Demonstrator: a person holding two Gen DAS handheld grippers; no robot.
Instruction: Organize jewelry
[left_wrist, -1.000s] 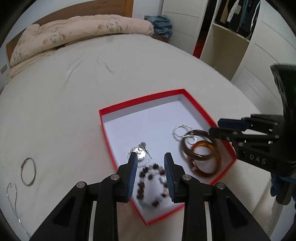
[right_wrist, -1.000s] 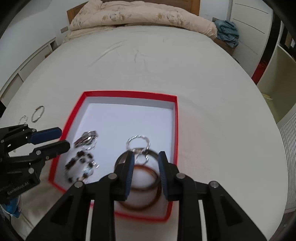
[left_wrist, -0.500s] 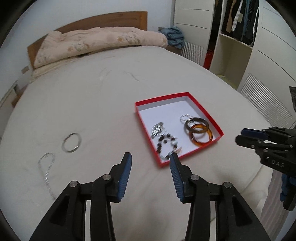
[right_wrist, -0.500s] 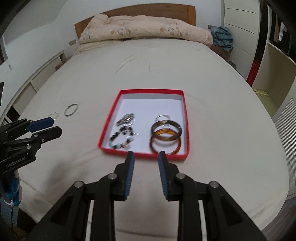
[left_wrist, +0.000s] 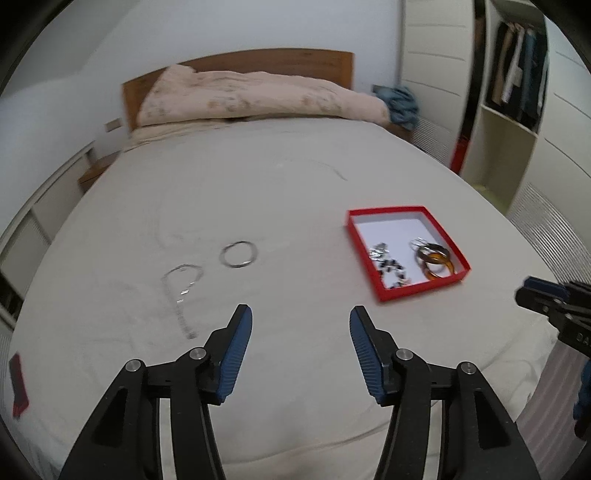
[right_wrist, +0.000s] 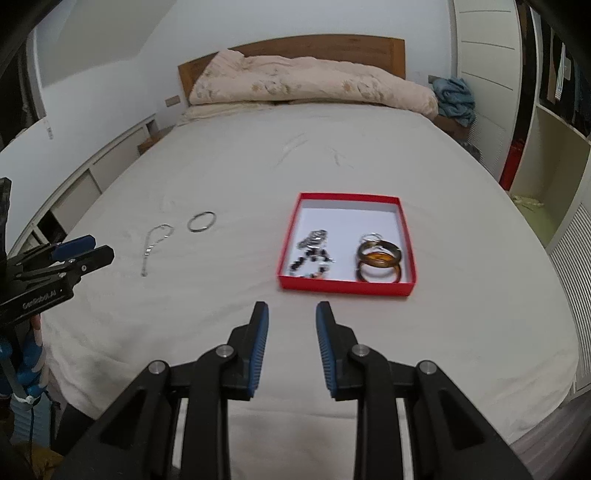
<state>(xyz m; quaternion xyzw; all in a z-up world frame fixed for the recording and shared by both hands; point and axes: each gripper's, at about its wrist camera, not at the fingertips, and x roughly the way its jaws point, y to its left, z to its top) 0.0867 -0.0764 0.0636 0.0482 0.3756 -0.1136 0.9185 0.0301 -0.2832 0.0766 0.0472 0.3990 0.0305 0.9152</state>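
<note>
- Red box on the bed holds amber bangles and a beaded bracelet.
- Silver ring and chain lie left of the box.
- Left gripper and right gripper: fingers spread, empty, nearer than the box.

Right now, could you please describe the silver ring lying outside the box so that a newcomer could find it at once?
Start at the bed and find the red box near its foot. Left of the box, two silver pieces lie loose on the sheet. The ring is the one nearer the box: a plain closed hoop, unlike the chain beside it, which trails a long tail.
</note>
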